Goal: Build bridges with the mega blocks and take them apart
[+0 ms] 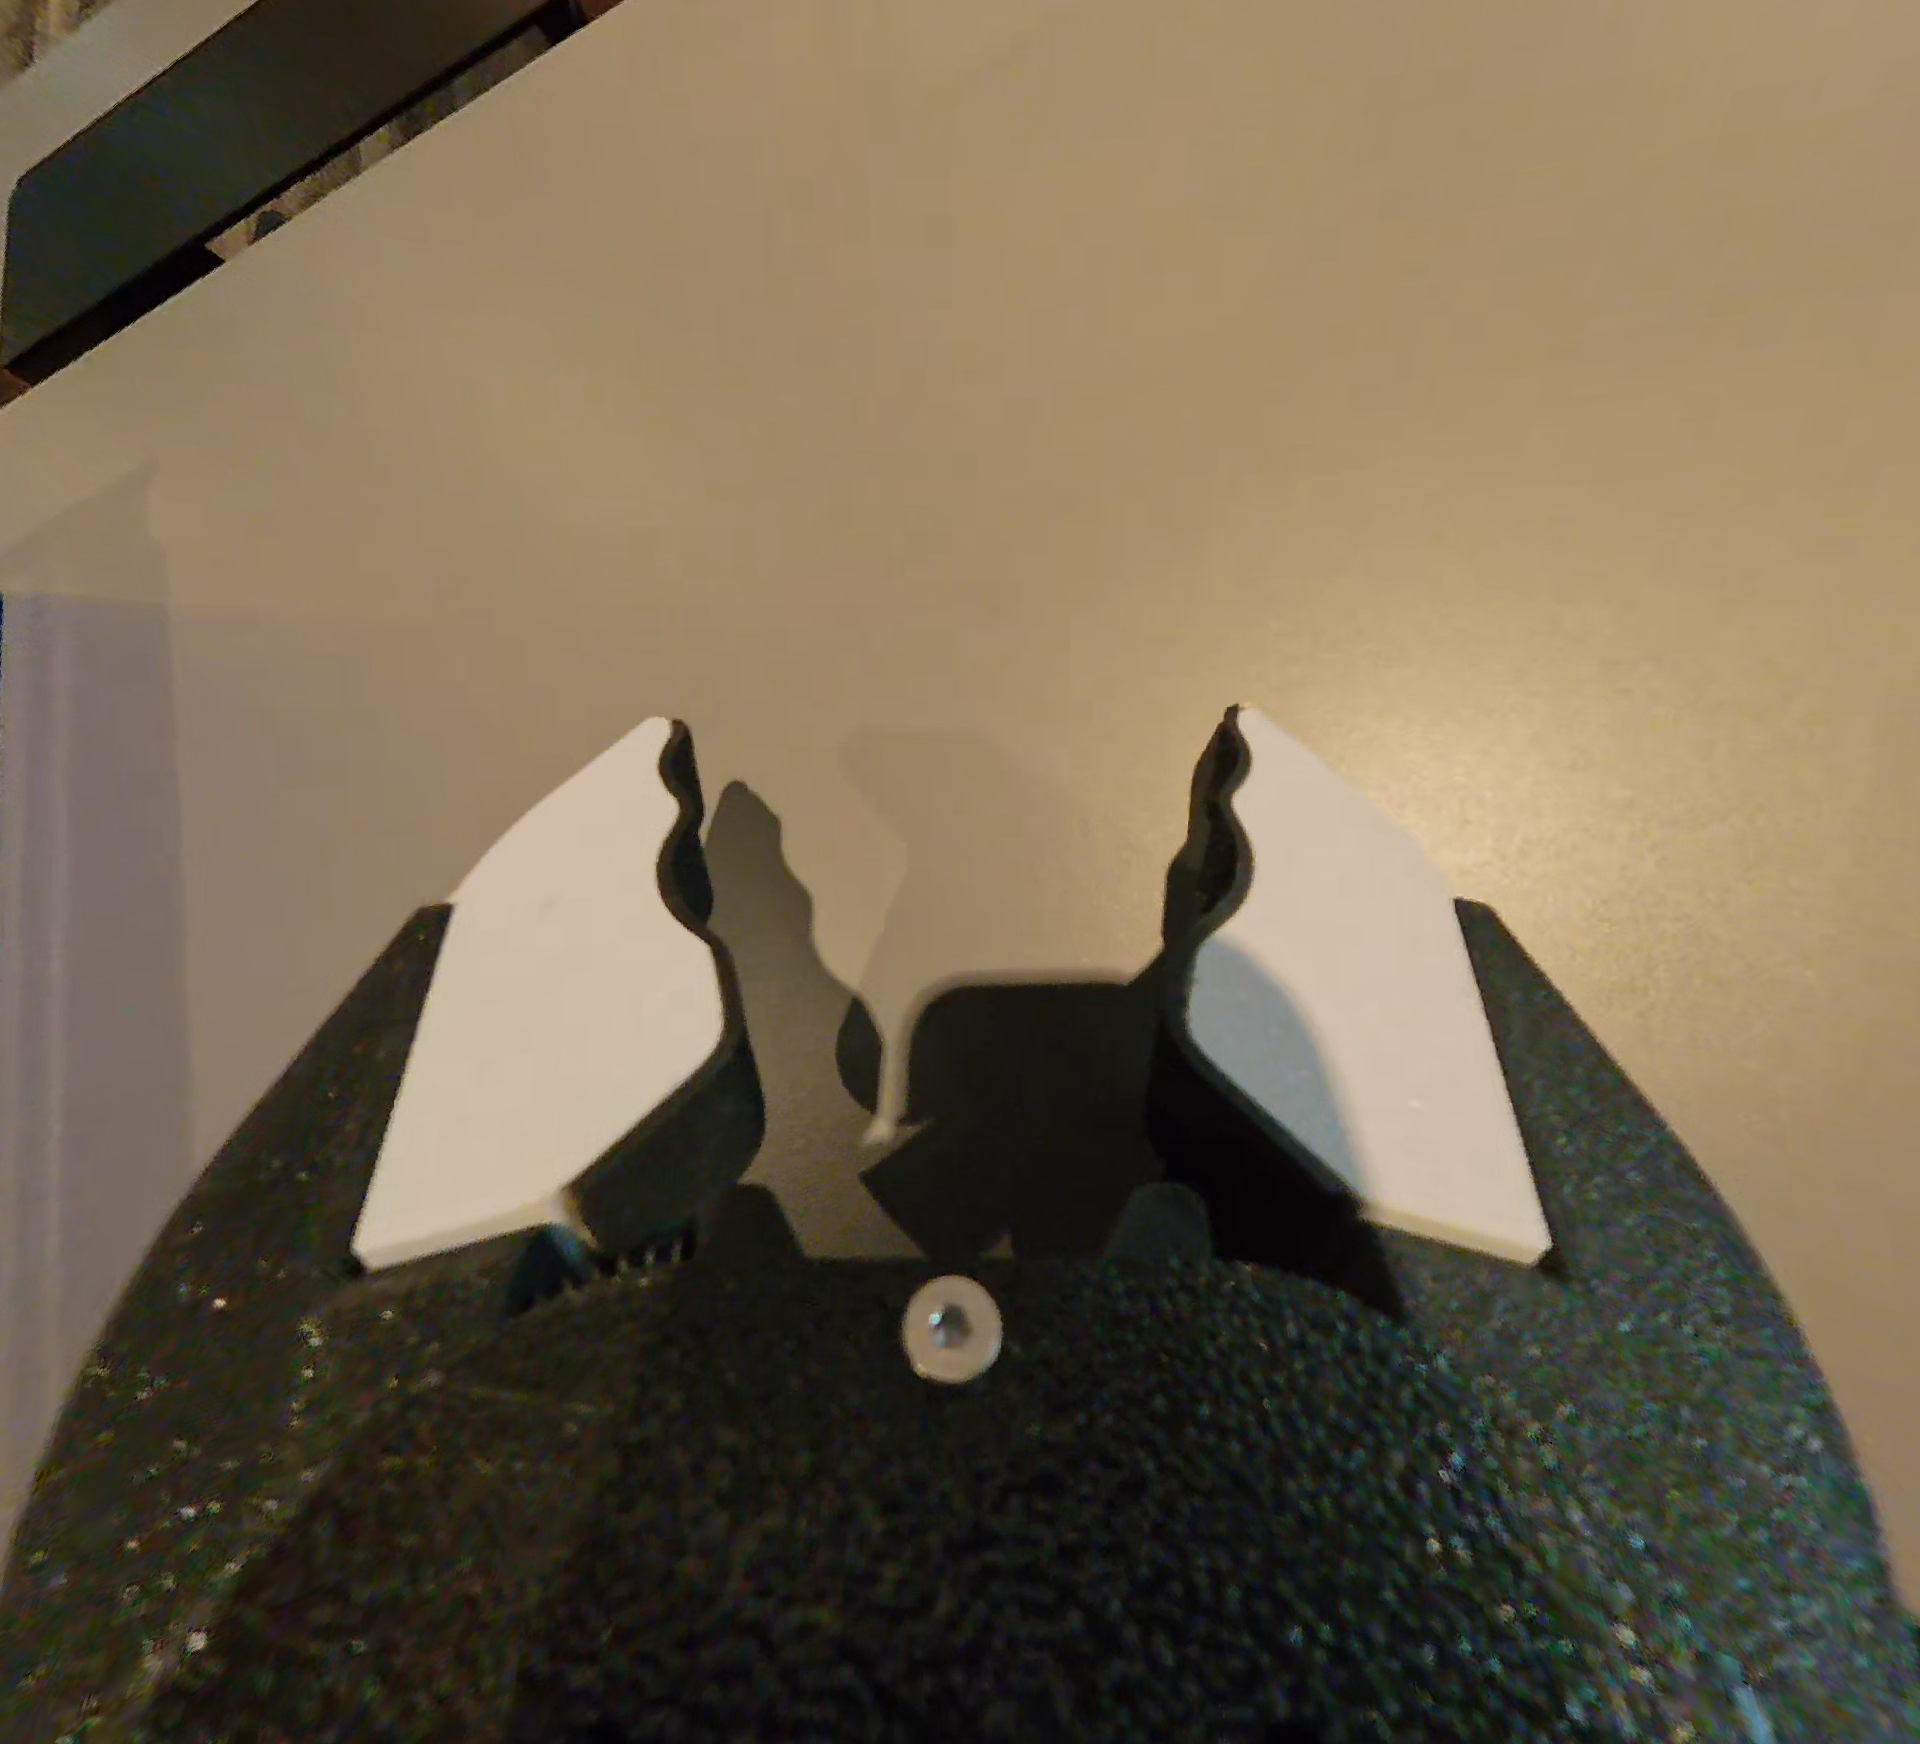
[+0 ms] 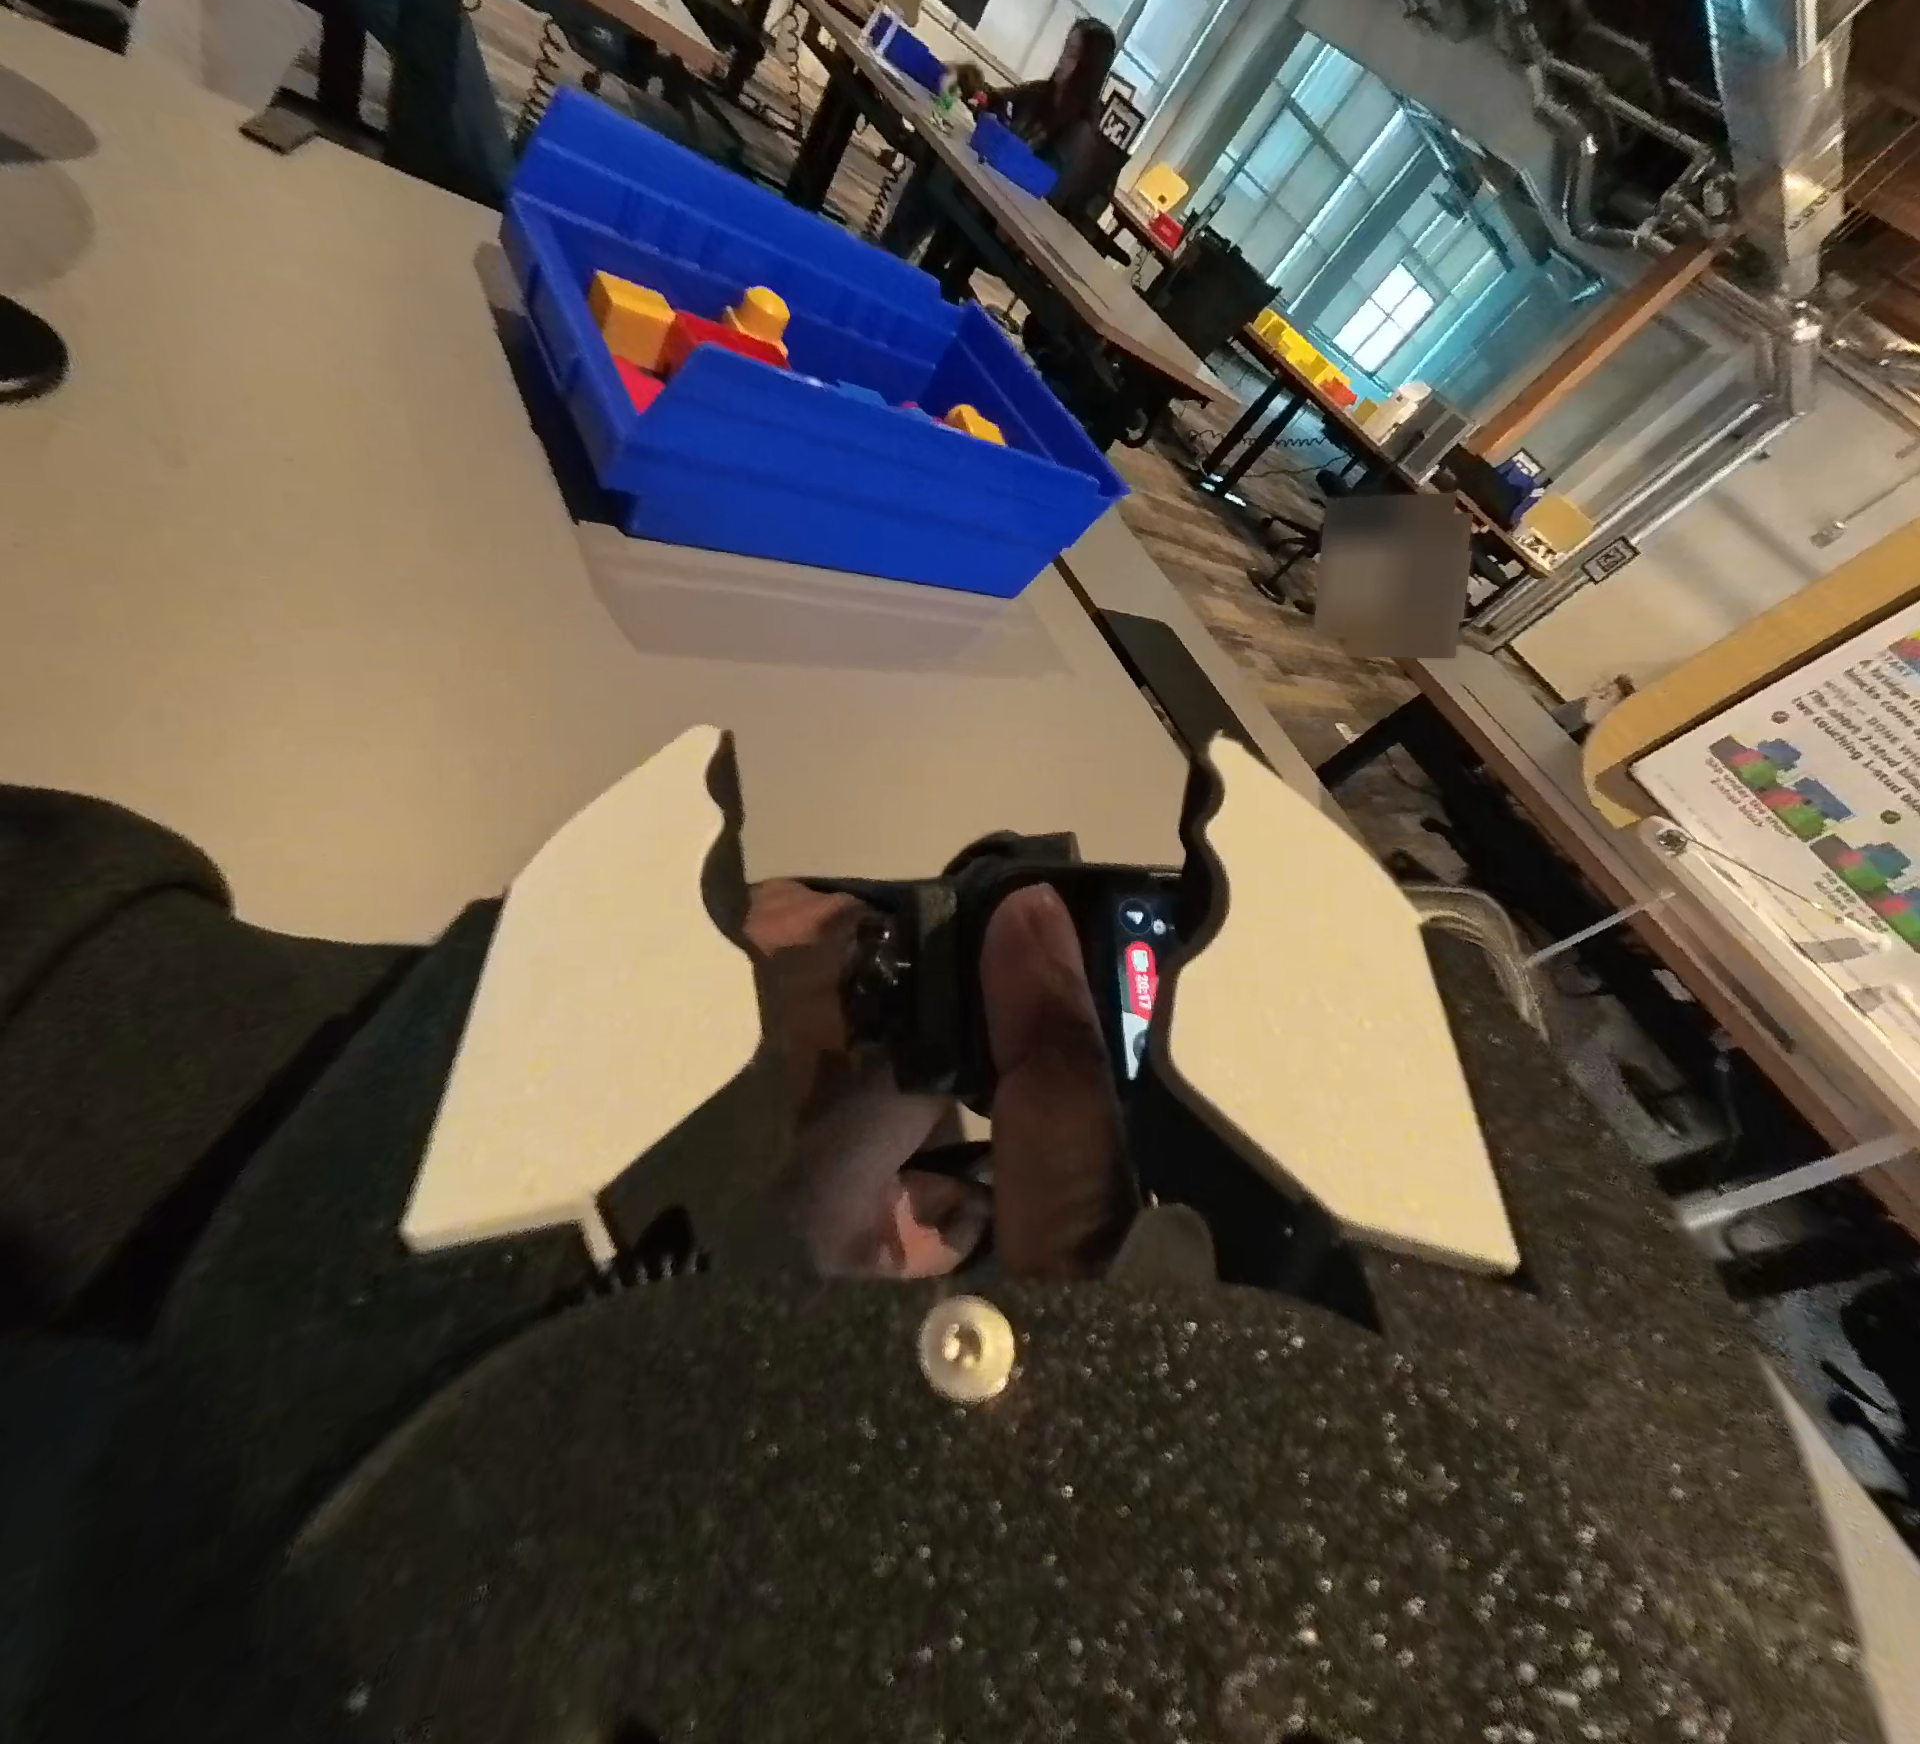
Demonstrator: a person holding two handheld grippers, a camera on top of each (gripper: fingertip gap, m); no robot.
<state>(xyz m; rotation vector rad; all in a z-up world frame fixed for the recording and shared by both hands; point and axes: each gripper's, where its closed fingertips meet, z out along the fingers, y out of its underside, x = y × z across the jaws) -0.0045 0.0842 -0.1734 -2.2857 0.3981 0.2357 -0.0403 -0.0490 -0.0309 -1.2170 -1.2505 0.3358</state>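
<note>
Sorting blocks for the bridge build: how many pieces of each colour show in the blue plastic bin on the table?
Visible in the blue plastic bin, others may be hidden:
Yellow-orange plastic blocks: 3
Red plastic blocks: 2
Blue plastic block: 1
Total: 6

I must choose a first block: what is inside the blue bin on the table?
The blue bin holds mega blocks: yellow-orange, red and a blue one show. Its near wall hides the lower blocks, so their number is unclear.
</note>
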